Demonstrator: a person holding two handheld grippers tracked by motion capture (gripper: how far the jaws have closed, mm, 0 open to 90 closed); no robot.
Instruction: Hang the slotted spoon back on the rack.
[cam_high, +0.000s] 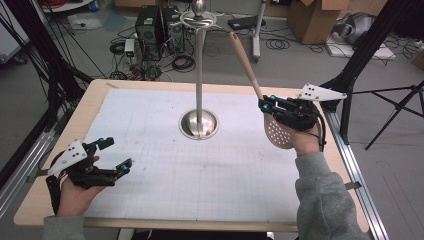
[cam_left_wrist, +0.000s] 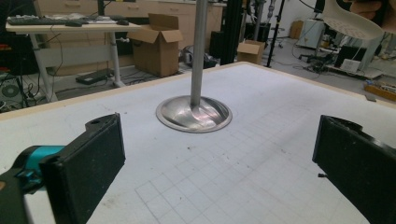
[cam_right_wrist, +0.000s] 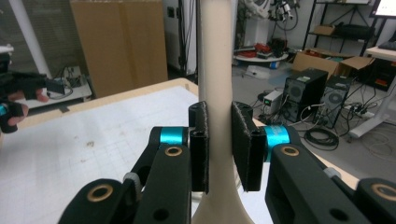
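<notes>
Gridded worktop (cam_high: 165, 175) among lab clutter, metal stand (cam_high: 199, 122) set mid-worktop toward the far edge, left gripper (cam_high: 111, 156) held wide apart near the left front corner, slotted spatula (cam_high: 278, 131) clamped by its handle in right gripper (cam_high: 263, 104) at the right edge.

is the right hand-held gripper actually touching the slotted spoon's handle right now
Touching. In the right gripper view, both pads of the right hand-held gripper press against the slotted spoon handle, with no gap on either side.
</notes>
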